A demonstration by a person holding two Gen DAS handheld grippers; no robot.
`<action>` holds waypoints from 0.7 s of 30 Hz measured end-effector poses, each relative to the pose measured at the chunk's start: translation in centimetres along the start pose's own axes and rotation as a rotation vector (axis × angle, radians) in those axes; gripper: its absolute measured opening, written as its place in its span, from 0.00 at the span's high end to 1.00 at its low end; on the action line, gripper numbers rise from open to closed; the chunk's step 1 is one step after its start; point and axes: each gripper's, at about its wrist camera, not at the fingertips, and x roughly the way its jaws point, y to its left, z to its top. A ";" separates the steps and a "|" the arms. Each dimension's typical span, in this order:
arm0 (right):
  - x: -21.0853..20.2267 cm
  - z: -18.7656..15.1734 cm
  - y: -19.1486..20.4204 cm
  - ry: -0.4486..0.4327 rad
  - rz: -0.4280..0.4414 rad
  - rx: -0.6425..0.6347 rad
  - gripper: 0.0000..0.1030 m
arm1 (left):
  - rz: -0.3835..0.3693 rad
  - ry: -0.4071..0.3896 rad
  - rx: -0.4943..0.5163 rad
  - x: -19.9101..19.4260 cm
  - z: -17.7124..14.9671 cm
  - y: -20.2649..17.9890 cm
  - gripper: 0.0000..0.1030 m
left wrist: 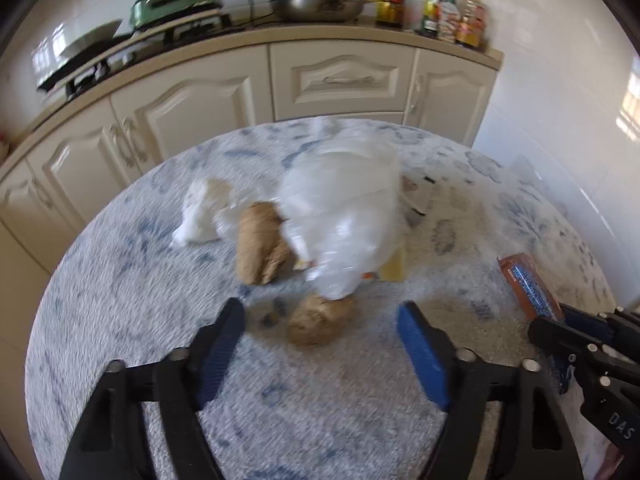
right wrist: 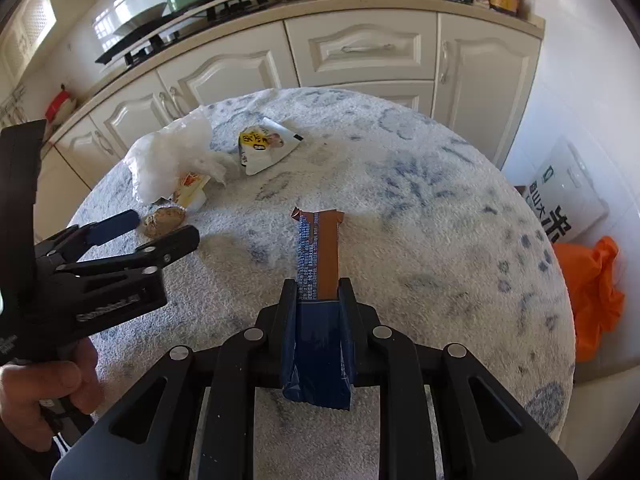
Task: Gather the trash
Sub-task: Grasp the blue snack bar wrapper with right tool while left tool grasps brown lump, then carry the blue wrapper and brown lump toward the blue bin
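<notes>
My right gripper (right wrist: 318, 290) is shut on a brown and blue snack wrapper (right wrist: 318, 252), held just above the round table; the wrapper also shows in the left wrist view (left wrist: 530, 286). My left gripper (left wrist: 320, 320) is open, its fingers on either side of a crumpled brown paper ball (left wrist: 320, 324), just short of it. Behind the ball lie a white plastic bag (left wrist: 340, 220), a larger brown paper wad (left wrist: 260, 244) and a white tissue (left wrist: 200, 216). A white and yellow packet (right wrist: 264, 148) and a yellow packet (right wrist: 192, 192) lie by the bag.
The round table has a blue-and-white fuzzy cover (right wrist: 420, 200). Cream kitchen cabinets (left wrist: 340, 80) stand behind it, with a stove, pans and bottles on top. An orange bag (right wrist: 592, 296) and a white printed sack (right wrist: 568, 192) sit on the floor at the right.
</notes>
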 end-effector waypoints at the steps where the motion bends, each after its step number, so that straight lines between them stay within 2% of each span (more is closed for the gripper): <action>1: -0.1 -0.1 -0.1 -0.001 0.004 0.004 0.81 | -0.014 0.000 0.008 0.0 0.0 -0.3 0.53; 2: -0.3 -0.1 -0.1 -0.003 0.007 0.006 0.81 | -0.012 0.004 0.016 -0.2 -0.2 -0.6 0.67; 3: -0.5 -0.2 -0.2 -0.006 0.011 0.009 0.81 | -0.026 0.010 0.015 -0.3 -0.3 -0.7 0.75; 4: -0.7 -0.4 -0.3 -0.010 0.017 0.014 0.81 | -0.044 0.019 -0.002 -0.5 -0.5 -0.5 0.79; 8: -1.9 -1.0 -0.9 -0.022 0.051 0.040 0.81 | -0.120 0.020 -0.073 -1.6 -1.7 0.6 0.80; 12: -3.6 -1.9 -1.4 -0.040 0.087 0.057 0.81 | -0.133 0.019 -0.095 -3.1 -3.2 0.3 0.80; 21: -9.3 -3.7 -3.4 -0.127 0.112 0.095 0.81 | -0.192 -0.081 -0.056 -10.2 -4.1 -2.3 0.80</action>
